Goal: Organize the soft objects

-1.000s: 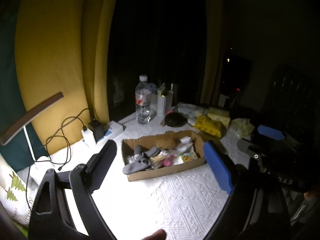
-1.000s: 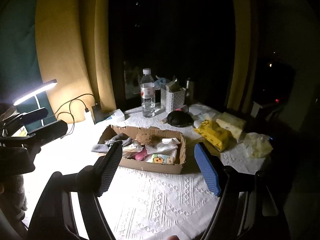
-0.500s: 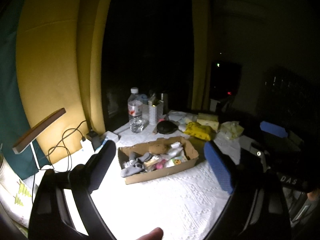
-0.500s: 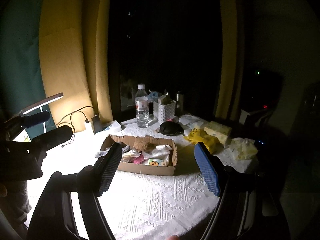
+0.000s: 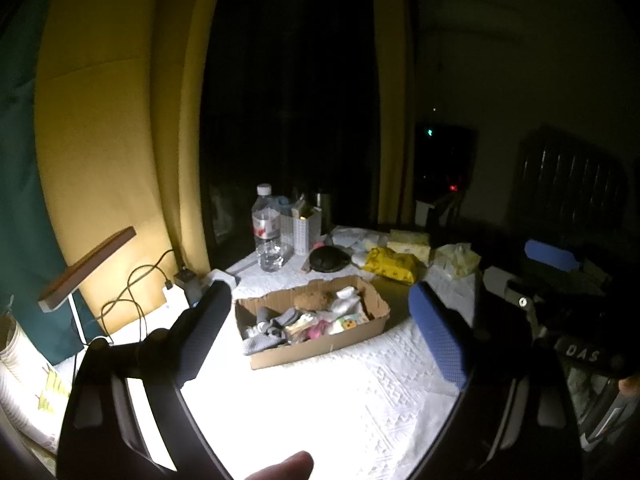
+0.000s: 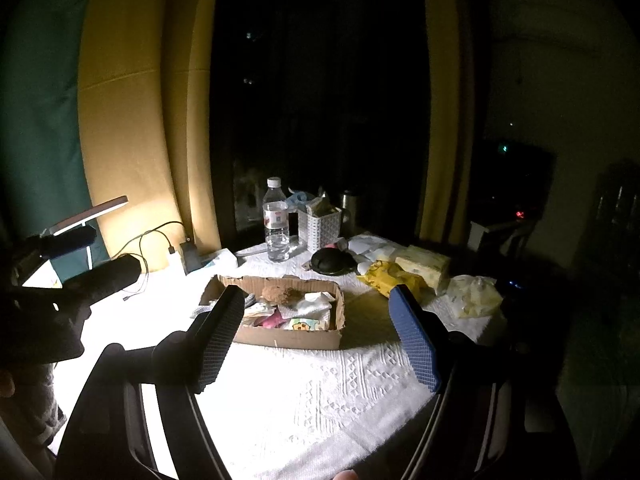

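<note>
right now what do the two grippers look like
Both are alike: black curved plastic frames ending in two long flat fingers with finely dimpled pads. On the left gripper the right-hand pad shows bright blue and the other looks dark in shadow; the right gripper is the same. White lettering "DAS" marks the right gripper's body in the left view.

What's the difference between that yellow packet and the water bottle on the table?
The yellow packet lies flat and looks soft and crumpled; the water bottle stands upright and keeps a rigid shape. The packet is opaque with a printed pattern; the bottle is clear with a white cap and a label. Both sit on the white tablecloth behind the cardboard box, outside it.
</note>
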Available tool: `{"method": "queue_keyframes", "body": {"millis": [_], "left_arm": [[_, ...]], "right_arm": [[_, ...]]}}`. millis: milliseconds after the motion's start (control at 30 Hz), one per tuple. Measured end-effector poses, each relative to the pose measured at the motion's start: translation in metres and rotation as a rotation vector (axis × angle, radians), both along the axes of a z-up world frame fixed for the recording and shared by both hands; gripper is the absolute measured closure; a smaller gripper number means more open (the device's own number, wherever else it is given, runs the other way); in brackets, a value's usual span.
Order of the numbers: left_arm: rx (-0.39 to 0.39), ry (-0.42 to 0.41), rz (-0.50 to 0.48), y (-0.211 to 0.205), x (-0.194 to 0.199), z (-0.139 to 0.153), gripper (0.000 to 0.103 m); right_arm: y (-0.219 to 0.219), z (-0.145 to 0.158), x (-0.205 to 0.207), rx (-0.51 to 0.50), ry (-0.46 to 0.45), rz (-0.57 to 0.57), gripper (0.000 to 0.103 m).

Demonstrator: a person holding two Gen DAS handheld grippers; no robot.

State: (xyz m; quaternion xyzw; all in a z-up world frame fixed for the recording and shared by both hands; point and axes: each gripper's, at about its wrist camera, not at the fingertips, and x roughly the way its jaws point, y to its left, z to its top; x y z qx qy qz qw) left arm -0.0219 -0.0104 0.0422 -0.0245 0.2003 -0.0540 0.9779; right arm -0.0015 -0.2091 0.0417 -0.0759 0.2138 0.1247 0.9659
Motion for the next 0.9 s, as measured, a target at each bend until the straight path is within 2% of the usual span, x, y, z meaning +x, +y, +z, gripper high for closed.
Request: {"method": "queue_keyframes", "body": {"millis": [900], "left_arm": [[0.006,-0.003,-0.005,0.0001,-0.0063,0.0028,0.01]], "right_arm": [[-0.0002,0.0009,-0.0024,-0.002,0.003,-0.001,0.025]]}}
